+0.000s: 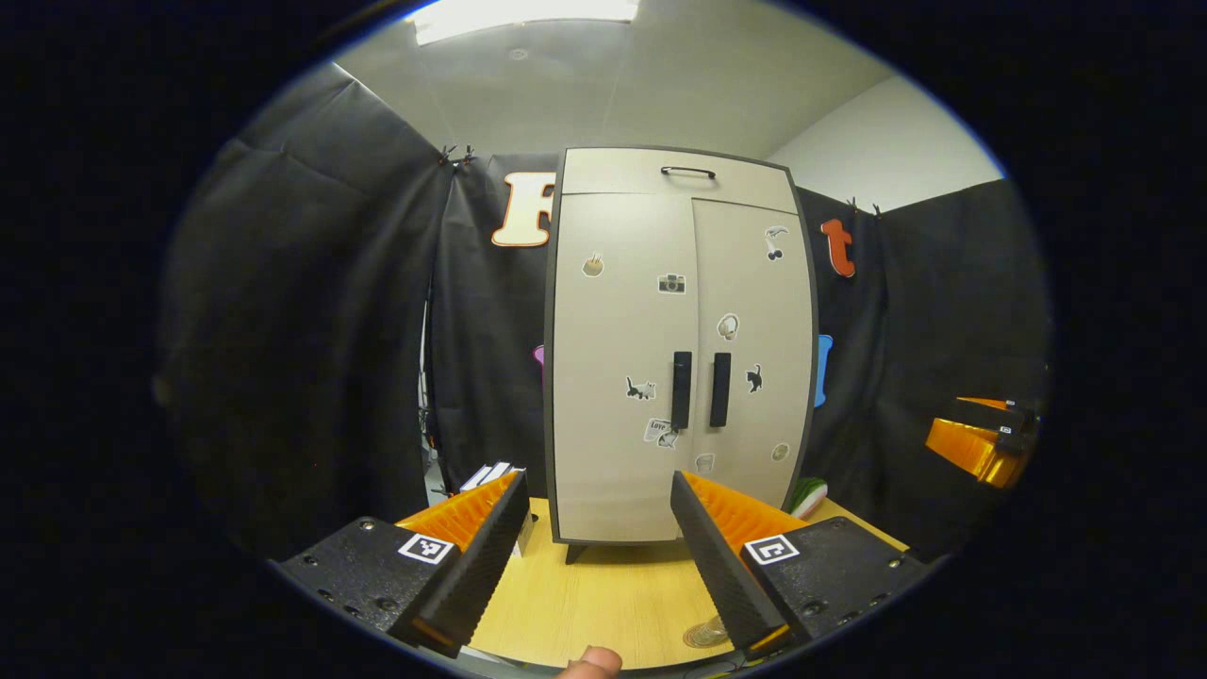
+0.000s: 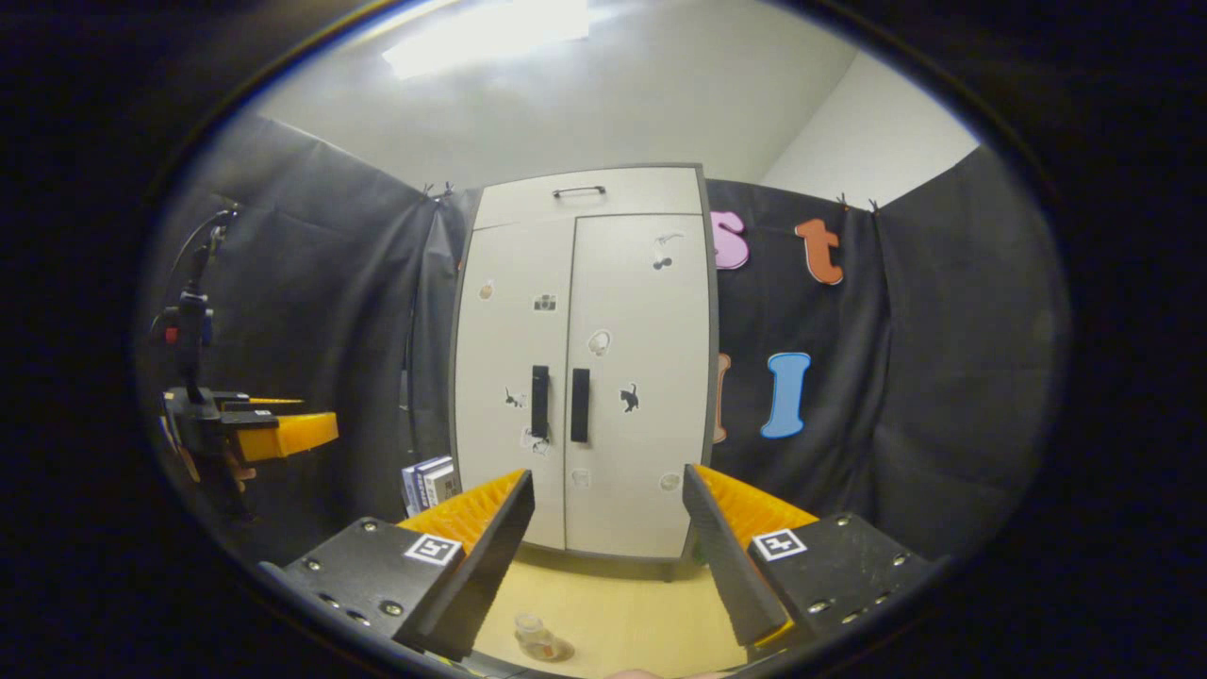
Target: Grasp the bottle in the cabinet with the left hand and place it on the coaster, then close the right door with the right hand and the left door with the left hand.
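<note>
left gripper: fingers spread wide, nothing between them, hanging over the wooden table and aimed straight at the cabinet

right gripper: same deal, fingers wide apart and empty, pointed at the cabinet front; also showing way off to the right edge of the left gripper view

cabinet: dead ahead of both grippers, pale beige with a dark frame, standing on the table, a drawer with a thin dark handle on top

left door: flush shut, dark vertical handle at its inner edge

right door: shut too, matching handle right beside the other one

bottle: small, clear, with a pale cap, standing upright on the table just below and between the right gripper's fingers, well in front of the cabinet

coaster: round, see-through-looking disc flat on the table, low by the left gripper's right-hand finger; in the right gripper view the bottle seems to sit on it, hard to be sure

writing: stickers all over the doors (cats, a camera, cherries); one sticker low on the left door has tiny lettering, too small to read

books: a few standing left of the cabinet, spines unreadable
</note>
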Demonstrator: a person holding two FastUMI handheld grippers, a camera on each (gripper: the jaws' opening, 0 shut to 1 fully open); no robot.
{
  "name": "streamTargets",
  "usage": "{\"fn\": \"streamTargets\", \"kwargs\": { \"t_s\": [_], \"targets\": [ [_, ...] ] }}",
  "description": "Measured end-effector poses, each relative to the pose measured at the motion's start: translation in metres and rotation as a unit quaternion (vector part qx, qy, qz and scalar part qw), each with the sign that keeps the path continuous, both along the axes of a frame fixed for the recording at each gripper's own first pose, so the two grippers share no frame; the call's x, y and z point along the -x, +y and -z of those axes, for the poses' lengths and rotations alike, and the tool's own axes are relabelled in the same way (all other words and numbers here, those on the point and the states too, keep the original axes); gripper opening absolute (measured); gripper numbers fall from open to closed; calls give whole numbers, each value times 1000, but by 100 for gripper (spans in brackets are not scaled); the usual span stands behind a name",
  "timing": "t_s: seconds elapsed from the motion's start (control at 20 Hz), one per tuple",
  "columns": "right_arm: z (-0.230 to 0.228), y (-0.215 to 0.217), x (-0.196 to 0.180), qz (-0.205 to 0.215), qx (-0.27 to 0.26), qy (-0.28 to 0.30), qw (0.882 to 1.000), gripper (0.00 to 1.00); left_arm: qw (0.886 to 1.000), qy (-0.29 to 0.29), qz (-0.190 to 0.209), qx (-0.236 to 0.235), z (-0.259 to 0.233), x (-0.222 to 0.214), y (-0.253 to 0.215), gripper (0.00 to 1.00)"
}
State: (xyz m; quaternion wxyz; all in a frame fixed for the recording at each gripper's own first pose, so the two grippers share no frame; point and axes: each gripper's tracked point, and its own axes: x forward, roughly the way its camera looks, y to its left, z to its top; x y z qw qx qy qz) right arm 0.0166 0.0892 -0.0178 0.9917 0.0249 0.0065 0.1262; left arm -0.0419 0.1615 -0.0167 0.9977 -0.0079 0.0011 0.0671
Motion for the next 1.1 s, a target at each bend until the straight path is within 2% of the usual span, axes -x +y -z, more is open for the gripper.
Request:
{"fn": "streamTargets", "kwargs": {
  "t_s": [0.1, 0.15, 0.2, 0.25, 0.55, 0.65, 0.7, 0.75, 0.8, 1.05, 1.1],
  "targets": [
    [-7, -1, 1, -2, -6, -10, 1000, 96, 1000, 3, 2, 0, -1, 1, -6, 96],
    [-10, -4, 2, 0, -10, -13, 1000, 96, 1000, 4, 4, 0, -2, 1, -9, 92],
    [-10, -5, 2, 2, -12, -12, 1000, 96, 1000, 4, 4, 0, -3, 1, -11, 96],
    [-7, -7, 2, 4, -10, -8, 1000, 96, 1000, 1, -4, 3, -5, 3, -9, 96],
    [2, -28, 7, 21, 42, -6, 999, 96, 1000, 3, 2, 15, -20, -3, -29, 96],
    [2, -35, 10, 29, 38, -3, 999, 96, 1000, 4, 2, 11, -20, -5, -34, 92],
    [0, -37, 12, 31, 36, -3, 999, 96, 1000, 6, 3, 9, -20, -5, -38, 96],
    [-5, -39, 15, 31, 32, -6, 999, 95, 1000, 8, 4, 9, -19, -5, -43, 93],
    [-8, -42, 17, 33, 31, -9, 999, 96, 1000, 11, 6, 8, -19, -6, -47, 96],
    [-14, -63, 31, 50, 29, -15, 998, 96, 1000, 3, 6, 6, -25, -8, -62, 96],
    [-12, -63, 36, 49, 27, -11, 998, 96, 1000, -1, 3, 8, -27, -9, -65, 93]
  ]
}}
